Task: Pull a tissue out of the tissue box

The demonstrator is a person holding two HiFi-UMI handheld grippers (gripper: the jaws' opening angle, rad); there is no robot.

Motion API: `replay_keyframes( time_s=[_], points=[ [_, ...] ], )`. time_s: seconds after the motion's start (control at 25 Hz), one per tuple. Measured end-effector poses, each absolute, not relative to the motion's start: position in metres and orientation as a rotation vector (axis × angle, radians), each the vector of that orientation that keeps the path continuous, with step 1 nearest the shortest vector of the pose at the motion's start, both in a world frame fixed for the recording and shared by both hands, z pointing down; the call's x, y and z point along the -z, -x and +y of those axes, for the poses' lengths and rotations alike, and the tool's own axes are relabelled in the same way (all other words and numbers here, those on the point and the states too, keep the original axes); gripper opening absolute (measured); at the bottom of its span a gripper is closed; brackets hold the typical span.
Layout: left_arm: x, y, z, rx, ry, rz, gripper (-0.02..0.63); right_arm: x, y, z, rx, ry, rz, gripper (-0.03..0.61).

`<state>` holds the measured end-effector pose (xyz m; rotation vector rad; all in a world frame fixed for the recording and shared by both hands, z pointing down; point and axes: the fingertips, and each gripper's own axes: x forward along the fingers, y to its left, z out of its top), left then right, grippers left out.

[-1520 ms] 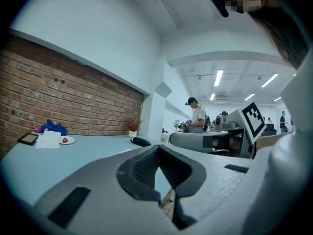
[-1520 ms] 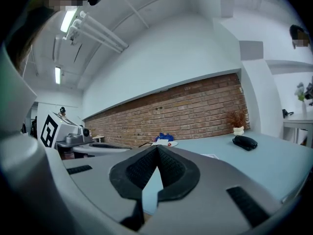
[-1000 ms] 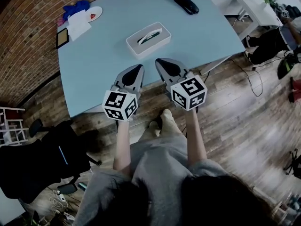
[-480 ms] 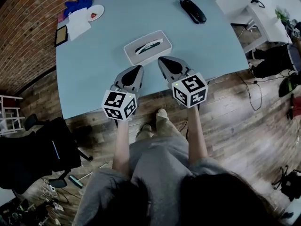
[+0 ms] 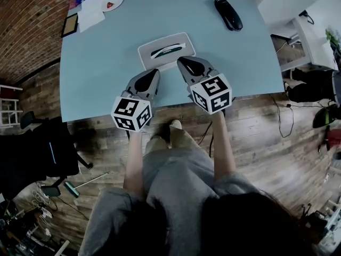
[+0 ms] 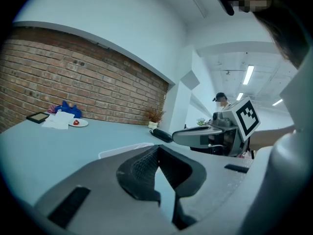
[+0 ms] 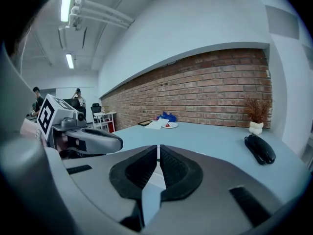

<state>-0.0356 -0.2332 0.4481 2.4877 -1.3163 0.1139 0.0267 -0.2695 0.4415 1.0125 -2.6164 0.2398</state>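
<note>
**A:** Where is the tissue box (image 5: 176, 40) found, and how is it laid?

**B:** It is set on the bench (image 5: 106, 63), toward the near edge, with its long axis running from about 8 o'clock to 2 o'clock in the head view. A tissue (image 5: 169, 49) is seen in the top slot, lying along the same line. Nothing has been pulled out yet.

**A:** Which way is it from the jaws?

**B:** At 12 o'clock, just ahead of both. The right gripper (image 5: 182, 62) is judged the nearer. Its tip is seen at the box's near long side, toward the right end, though whether it touches cannot be told. The left gripper (image 5: 154, 72) is held just short of the near left corner.

**A:** And the state of the jaws?

**B:** Both pairs are closed and nothing is held. On the left the pads are seen meeting at the tip. On the right only a hairline slit is left between them.

**A:** The pose?

**B:** Both grippers are held out side by side over the bench's near edge, tips angled slightly toward each other. For a grasp, the right jaws would have to be opened and brought over the slot toward 11 o'clock.
</note>
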Motion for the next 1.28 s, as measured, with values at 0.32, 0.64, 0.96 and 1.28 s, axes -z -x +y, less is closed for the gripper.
replay_keyframes(
  time_s=[0.32,0.64,0.96,1.28],
  points=[
    [-0.460,0.039,-0.237,-0.129,-2.443,-1.346,0.003,-0.457,-0.018,-0.290,0.005,-0.769,-2.491,0.002],
    [-0.471,0.044,-0.248,-0.157,-2.424,-1.319,0.003,-0.474,-0.009,-0.314,0.150,-0.606,-2.367,0.045],
    [-0.483,0.050,-0.251,-0.161,-2.390,-1.308,0.003,-0.498,0.003,-0.329,0.299,-0.409,-2.198,0.077],
    [-0.493,0.061,-0.257,-0.157,-2.356,-1.318,0.003,-0.515,0.015,-0.340,0.304,-0.314,-2.153,0.078]
  ],
)
